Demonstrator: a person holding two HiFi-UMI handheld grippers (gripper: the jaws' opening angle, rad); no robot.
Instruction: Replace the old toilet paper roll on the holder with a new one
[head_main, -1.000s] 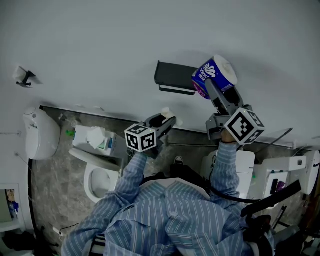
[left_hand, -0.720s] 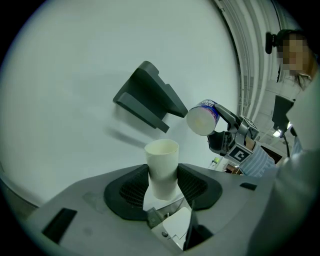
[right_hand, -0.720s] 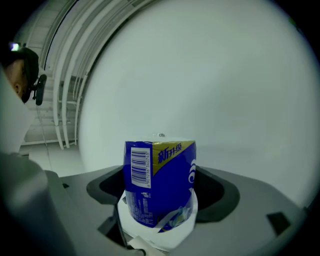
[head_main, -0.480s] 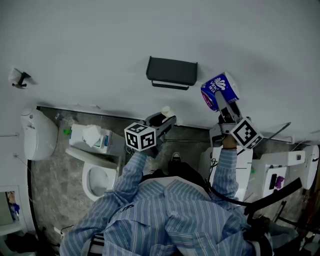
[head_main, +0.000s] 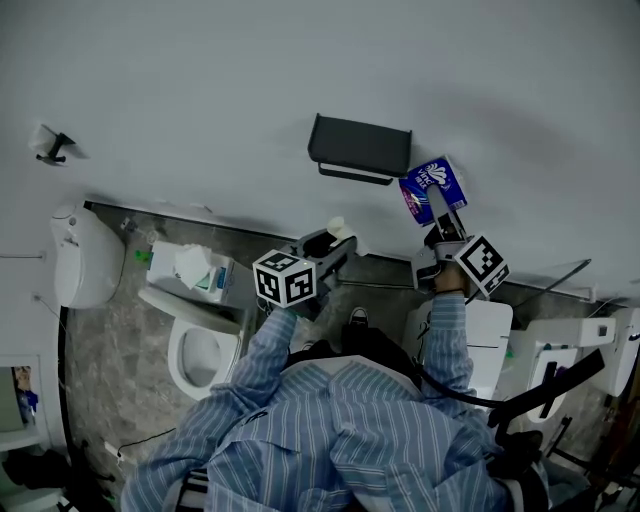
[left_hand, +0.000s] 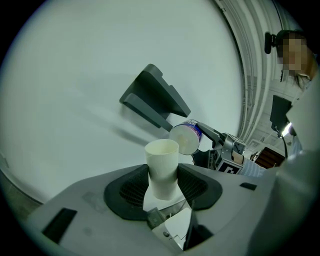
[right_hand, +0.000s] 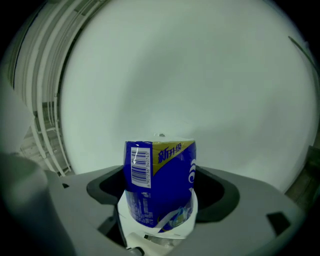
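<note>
A dark grey paper holder (head_main: 360, 148) hangs on the pale wall, seen also as the holder (left_hand: 152, 97) in the left gripper view. My left gripper (head_main: 336, 240) is shut on the bare cardboard tube (left_hand: 162, 167) of the old roll, below and left of the holder. My right gripper (head_main: 432, 195) is shut on a new roll in blue wrapper (head_main: 430, 186), just right of the holder's lower right corner. That new roll (right_hand: 159, 182) fills the right gripper view, barcode side up, and shows as the new roll (left_hand: 185, 136) beyond the tube.
Below lie a toilet bowl (head_main: 195, 345), a white bin (head_main: 85, 258), a box of tissues (head_main: 190, 272) and a white cistern (head_main: 490, 340). A small hook (head_main: 50, 146) sits on the wall far left. The person's striped sleeves reach up to both grippers.
The right gripper has sunk with the new roll, from beside the holder's upper right to its lower right, and rolled. The left gripper with the tube has stayed put.
</note>
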